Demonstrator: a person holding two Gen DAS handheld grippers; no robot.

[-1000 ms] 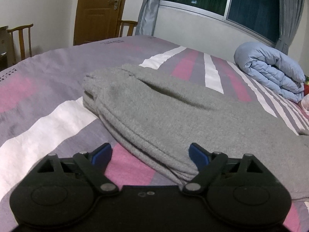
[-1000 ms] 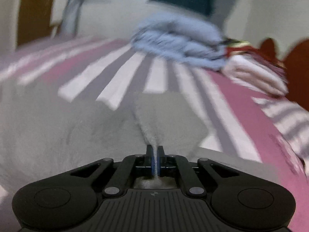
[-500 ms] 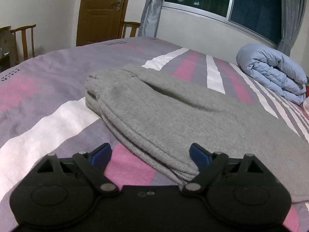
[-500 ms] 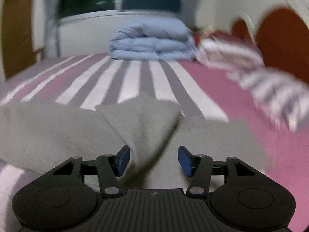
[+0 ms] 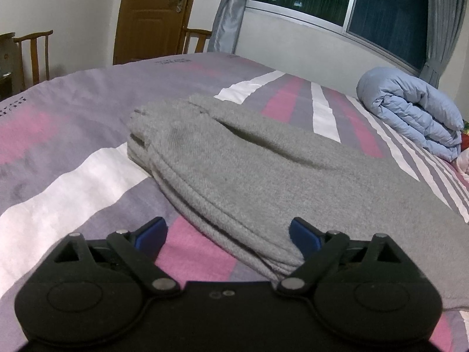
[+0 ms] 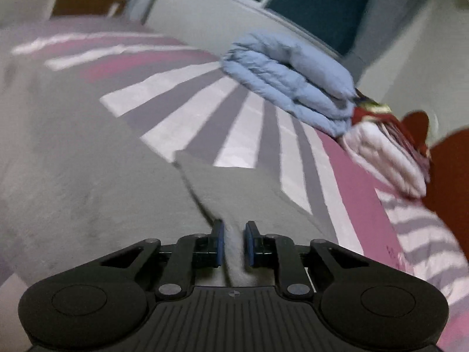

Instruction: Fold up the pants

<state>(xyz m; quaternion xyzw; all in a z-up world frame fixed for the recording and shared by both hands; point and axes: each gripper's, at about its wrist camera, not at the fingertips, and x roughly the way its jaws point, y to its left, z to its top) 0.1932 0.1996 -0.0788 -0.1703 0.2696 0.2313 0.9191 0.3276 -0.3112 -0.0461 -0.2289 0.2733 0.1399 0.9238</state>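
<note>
Grey knit sweatpants (image 5: 263, 182) lie folded in layers on the bed with the purple, pink and white striped sheet (image 5: 73, 193), mid-bed, stacked edges facing the left gripper; left gripper (image 5: 228, 234) low over the sheet, fingers spread wide, right blue fingertip (image 5: 303, 233) just at the pants' near edge, left one over bare sheet; right gripper (image 6: 233, 242) fingers nearly closed, pinching a raised ridge of the grey fabric (image 6: 231, 234); rolled light-blue quilt (image 6: 290, 79) near the bed's far edge by the window wall; right view blurred.
</note>
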